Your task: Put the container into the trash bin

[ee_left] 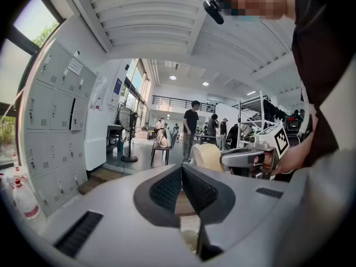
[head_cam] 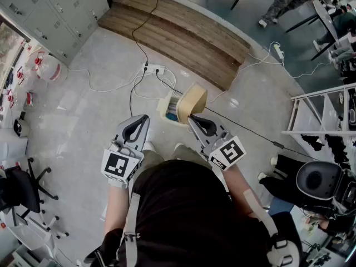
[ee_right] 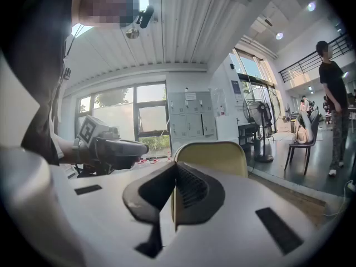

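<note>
A beige container (head_cam: 194, 99) hangs in the air in front of me with my right gripper (head_cam: 192, 121) shut on its edge. In the right gripper view the container (ee_right: 217, 157) stands upright between the closed jaws of the right gripper (ee_right: 176, 171). Just below and to its left on the floor stands a cream trash bin (head_cam: 166, 108), with blue and white contents showing inside. My left gripper (head_cam: 139, 123) is held level beside the right one, shut and holding nothing. In the left gripper view the left gripper (ee_left: 182, 174) has its pads together, and the container (ee_left: 208, 156) shows ahead.
A power strip (head_cam: 153, 69) and cables lie on the floor ahead. A wooden platform (head_cam: 183, 35) runs behind it. Grey lockers (head_cam: 50, 10) and water jugs (head_cam: 47, 65) stand at the left, an office chair (head_cam: 22, 191) near left, a white shelf (head_cam: 317, 110) at the right.
</note>
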